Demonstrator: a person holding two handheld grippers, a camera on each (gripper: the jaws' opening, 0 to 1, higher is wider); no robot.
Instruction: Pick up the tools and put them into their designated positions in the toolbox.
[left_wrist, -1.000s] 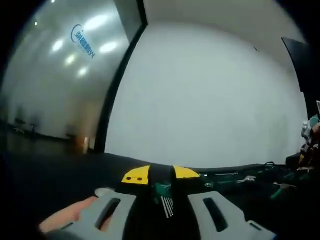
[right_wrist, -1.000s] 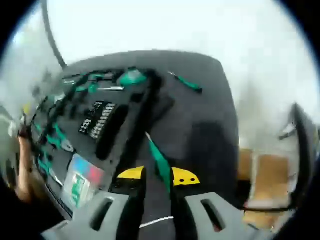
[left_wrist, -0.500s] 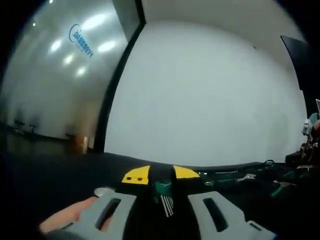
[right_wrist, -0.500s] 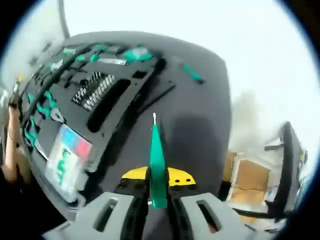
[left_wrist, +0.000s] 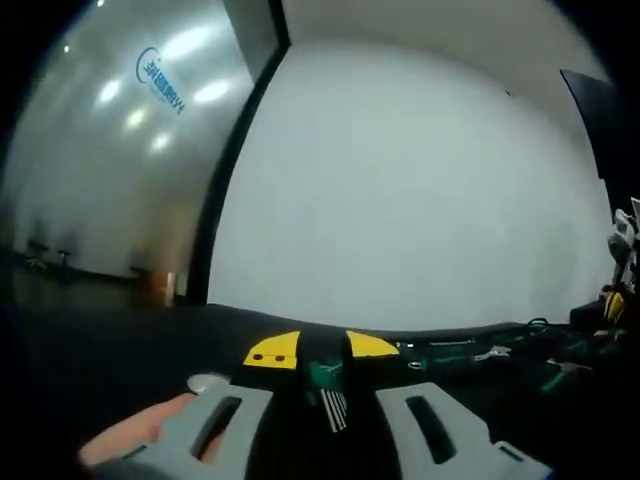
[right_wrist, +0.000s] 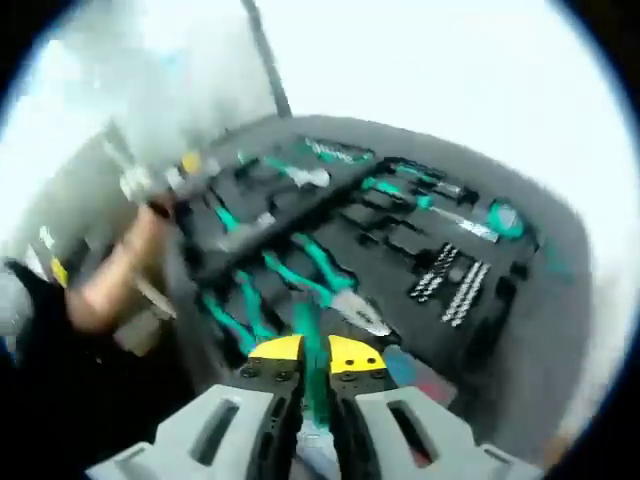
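Observation:
My left gripper (left_wrist: 321, 350) is shut on a green-handled hex key set (left_wrist: 328, 392) whose silver keys fan toward the camera, low over a black table. The open toolbox (left_wrist: 470, 352) lies to the right with wrenches in it. My right gripper (right_wrist: 314, 352) is shut on a slim green screwdriver (right_wrist: 308, 325), held above the toolbox (right_wrist: 395, 245). Its black foam tray holds green-handled pliers (right_wrist: 325, 272), wrenches and rows of silver bits (right_wrist: 455, 285). The right gripper view is blurred.
A hand (left_wrist: 130, 438) shows beside the left jaw. The other gripper (right_wrist: 150, 185) and a bare forearm (right_wrist: 105, 285) reach in at the toolbox's left end. A white wall (left_wrist: 420, 180) and a glass partition (left_wrist: 110, 150) stand behind the table.
The right gripper view has swung from the table's bare end to above the toolbox tray, with the screwdriver still in the jaws. The left gripper view has barely shifted.

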